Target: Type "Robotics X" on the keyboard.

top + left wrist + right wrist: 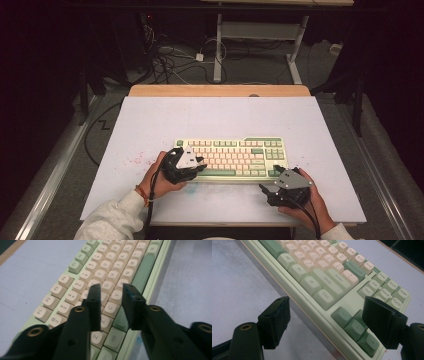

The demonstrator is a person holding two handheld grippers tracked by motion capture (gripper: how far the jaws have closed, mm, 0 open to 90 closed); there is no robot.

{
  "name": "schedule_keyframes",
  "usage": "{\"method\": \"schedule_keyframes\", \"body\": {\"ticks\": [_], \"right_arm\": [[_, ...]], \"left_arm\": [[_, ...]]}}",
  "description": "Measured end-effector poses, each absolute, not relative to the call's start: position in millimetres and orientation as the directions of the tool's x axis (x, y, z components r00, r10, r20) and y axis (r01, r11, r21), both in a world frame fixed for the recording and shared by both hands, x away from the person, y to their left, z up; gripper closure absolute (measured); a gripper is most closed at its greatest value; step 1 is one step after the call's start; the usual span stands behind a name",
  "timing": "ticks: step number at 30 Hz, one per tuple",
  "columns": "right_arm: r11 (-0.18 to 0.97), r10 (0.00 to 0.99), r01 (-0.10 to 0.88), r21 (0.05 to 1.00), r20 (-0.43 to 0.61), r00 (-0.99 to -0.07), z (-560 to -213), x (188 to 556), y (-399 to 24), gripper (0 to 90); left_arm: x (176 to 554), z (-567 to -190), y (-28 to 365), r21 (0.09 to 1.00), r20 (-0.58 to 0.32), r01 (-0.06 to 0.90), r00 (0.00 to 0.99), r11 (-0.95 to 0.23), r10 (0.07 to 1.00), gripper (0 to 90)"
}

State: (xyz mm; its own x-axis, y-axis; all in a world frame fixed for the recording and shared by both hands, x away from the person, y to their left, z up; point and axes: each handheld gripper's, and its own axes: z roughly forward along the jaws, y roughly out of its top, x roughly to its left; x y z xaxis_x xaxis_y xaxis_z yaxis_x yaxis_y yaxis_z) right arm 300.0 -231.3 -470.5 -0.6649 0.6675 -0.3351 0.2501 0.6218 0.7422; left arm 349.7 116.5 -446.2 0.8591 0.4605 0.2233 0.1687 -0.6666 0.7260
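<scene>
A pale green keyboard (230,159) with cream and green keys lies across the middle of the white table. My left gripper (201,165) hovers over its left half, held in a hand. In the left gripper view, my left gripper (111,287) stands partly open just above the letter keys (110,285), with nothing gripped. My right gripper (270,179) sits at the keyboard's front right corner. In the right gripper view, my right gripper (327,300) is wide open. One of its jaws is off the keyboard's front edge and the other is by the arrow keys (354,325).
The white table top (165,120) has a wooden strip (220,90) along its far edge and faint red specks (135,160) left of the keyboard. Beyond the table, cables (170,60) and a white desk frame (218,45) stand on the floor.
</scene>
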Motion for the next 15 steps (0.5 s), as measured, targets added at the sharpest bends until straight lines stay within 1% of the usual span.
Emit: {"method": "schedule_keyframes", "body": {"ticks": [2,4,6,9,10,15], "right_arm": [[0.618,0.671,0.253,0.744,-0.333,-0.662,-470,300,-232,23.0],[0.616,0.673,0.253,0.746,-0.33,-0.662,-470,300,-232,23.0],[0.616,0.673,0.252,0.747,-0.332,-0.661,-470,301,-232,23.0],[0.606,0.68,0.256,0.753,-0.324,-0.658,-469,301,-233,22.8],[0.6,0.682,0.256,0.758,-0.318,-0.659,-469,301,-233,22.7],[0.582,0.695,0.26,0.77,-0.305,-0.652,-467,302,-235,22.4]], "left_arm": [[349,-445,120,0.732,0.229,0.163,0.855,-0.661,0.465,59.0],[347,-445,123,0.738,0.256,0.158,0.835,-0.657,0.488,51.3],[347,-446,126,0.742,0.26,0.161,0.825,-0.651,0.501,46.2],[347,-447,130,0.738,0.289,0.172,0.794,-0.653,0.536,33.9],[347,-448,132,0.74,0.297,0.171,0.785,-0.651,0.544,31.1],[345,-451,142,0.749,0.298,0.171,0.777,-0.64,0.555,24.3]]}}
